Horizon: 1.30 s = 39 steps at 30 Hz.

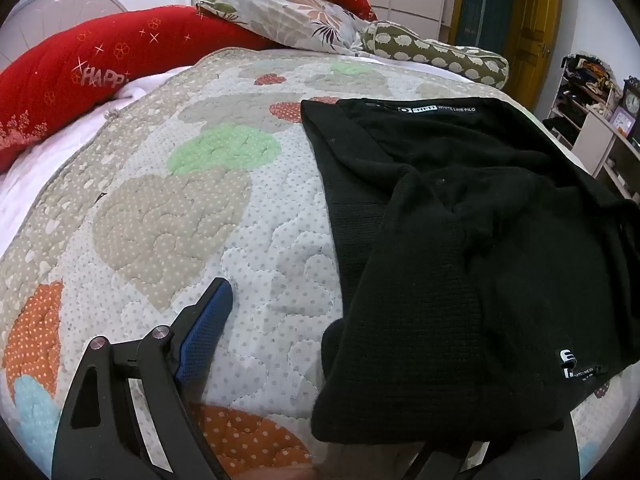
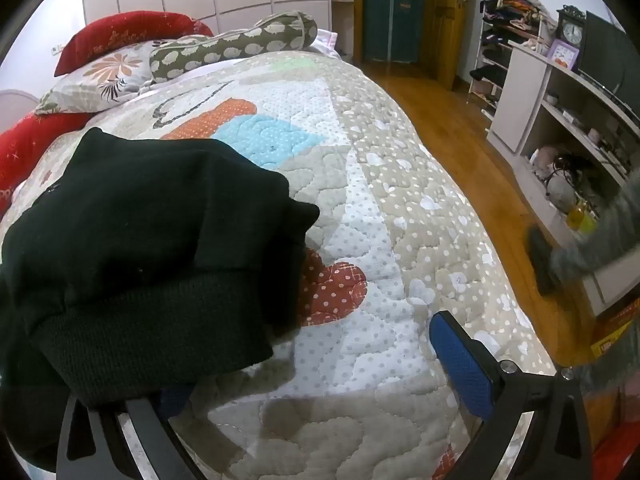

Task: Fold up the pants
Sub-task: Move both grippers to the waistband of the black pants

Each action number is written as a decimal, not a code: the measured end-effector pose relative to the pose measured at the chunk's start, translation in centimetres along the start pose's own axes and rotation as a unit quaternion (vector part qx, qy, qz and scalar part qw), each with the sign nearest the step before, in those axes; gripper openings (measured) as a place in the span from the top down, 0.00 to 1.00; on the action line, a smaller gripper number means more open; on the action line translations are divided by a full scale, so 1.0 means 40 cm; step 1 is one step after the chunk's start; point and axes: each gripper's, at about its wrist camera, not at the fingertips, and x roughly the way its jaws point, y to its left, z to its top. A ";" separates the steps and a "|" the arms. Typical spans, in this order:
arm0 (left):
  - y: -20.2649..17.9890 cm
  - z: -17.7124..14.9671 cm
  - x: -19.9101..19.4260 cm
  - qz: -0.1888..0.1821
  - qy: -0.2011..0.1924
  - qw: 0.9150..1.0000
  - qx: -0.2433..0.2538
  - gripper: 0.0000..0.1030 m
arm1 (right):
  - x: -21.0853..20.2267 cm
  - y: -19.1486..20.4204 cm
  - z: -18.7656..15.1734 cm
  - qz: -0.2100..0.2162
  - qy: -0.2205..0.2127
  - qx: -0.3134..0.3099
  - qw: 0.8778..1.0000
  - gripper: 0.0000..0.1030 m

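Lying on the quilt (image 1: 224, 240), the black pants (image 1: 460, 216) run from a labelled waistband at the far end toward a bunched, doubled-over layer at the near end, so their long axis points away from both grippers. In the left wrist view the cloth fills the right half of the scene; in the right wrist view the same pants (image 2: 152, 240) fill the left half. The garment therefore sits between the two tools, with its near edge draped over the inner finger of each.

The left gripper (image 1: 360, 384) is spread wide. Its left finger, blue pad showing, hovers over bare quilt well clear of the cloth, while its right finger is buried under the near fold, only a dark strut showing at the bottom edge. Whether that hidden finger presses the fabric I cannot tell.

The right gripper (image 2: 320, 368) is likewise spread wide: its right finger with the blue pad stands over bare quilt, and its left finger is mostly covered by the pants, a sliver of blue peeking out beneath the hem. Neither pair pinches anything.

Both tools look about equally near the closest edge. My judgement is that the next move depends on that near fold, which lies toward the middle from each gripper.
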 end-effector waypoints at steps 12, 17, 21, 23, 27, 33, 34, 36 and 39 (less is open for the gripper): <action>0.009 0.001 -0.064 -0.027 0.049 0.998 0.023 0.16 | -0.182 -0.050 -0.068 0.067 -0.018 0.036 0.997 0.02; 0.000 0.042 -0.212 -0.033 -0.010 0.999 0.030 0.16 | -0.284 0.010 -0.062 0.084 -0.075 -0.021 0.993 0.02; -0.044 0.063 -0.265 -0.046 -0.027 0.998 0.041 0.16 | -0.295 0.086 -0.043 0.102 -0.096 -0.035 0.990 0.02; -0.063 0.070 -0.274 -0.043 -0.035 0.998 0.041 0.16 | -0.296 0.124 -0.053 0.101 -0.095 -0.046 0.989 0.02; -0.088 0.077 -0.276 -0.051 -0.034 0.998 0.035 0.16 | -0.294 0.166 -0.054 0.107 -0.091 -0.062 0.988 0.02; -0.131 0.058 -0.272 -0.045 -0.033 0.998 0.040 0.16 | -0.315 0.187 -0.073 0.127 -0.095 -0.058 0.986 0.02; -0.135 0.054 -0.271 -0.041 -0.032 0.998 0.040 0.16 | -0.316 0.190 -0.075 0.129 -0.093 -0.059 0.986 0.02; -0.135 0.054 -0.267 -0.040 -0.029 0.998 0.040 0.16 | -0.321 0.194 -0.080 0.130 -0.094 -0.059 0.985 0.02; -0.138 0.049 -0.268 -0.040 -0.030 0.998 0.038 0.16 | -0.322 0.193 -0.081 0.133 -0.095 -0.058 0.985 0.02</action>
